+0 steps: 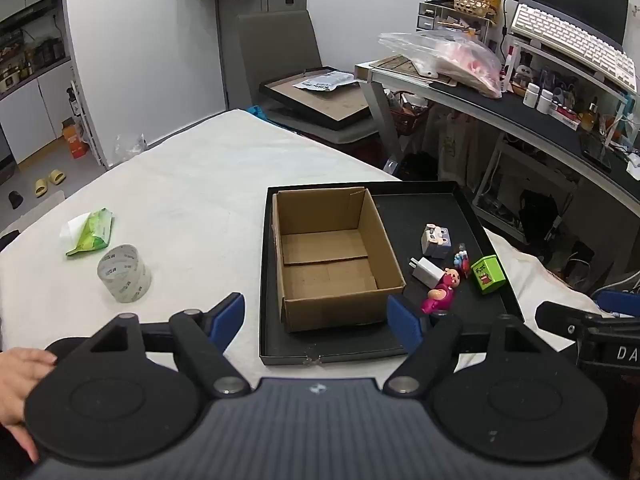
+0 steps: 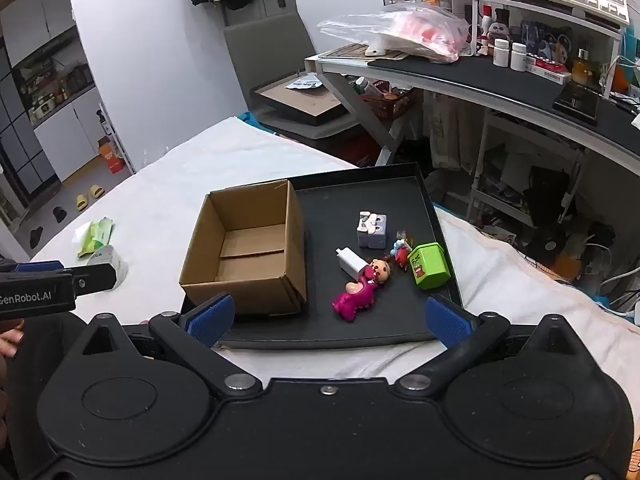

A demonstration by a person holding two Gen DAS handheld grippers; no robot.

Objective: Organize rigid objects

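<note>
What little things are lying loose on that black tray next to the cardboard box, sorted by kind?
Toy figures: 2, a pink one and a tiny red and blue one
Small boxy things: 2, a green box and a grey cube
White charger plug: 1
Total: 5

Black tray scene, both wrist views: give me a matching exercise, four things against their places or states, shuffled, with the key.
Things:
1. cardboard box
2. green box
3. tape roll
4. pink figure

States:
A. on the white cloth, outside the black tray
B. empty, open at the top
C. lying down beside the white charger
D. at the right of the toy cluster

Pairs: 1-B, 2-D, 3-A, 4-C
</note>
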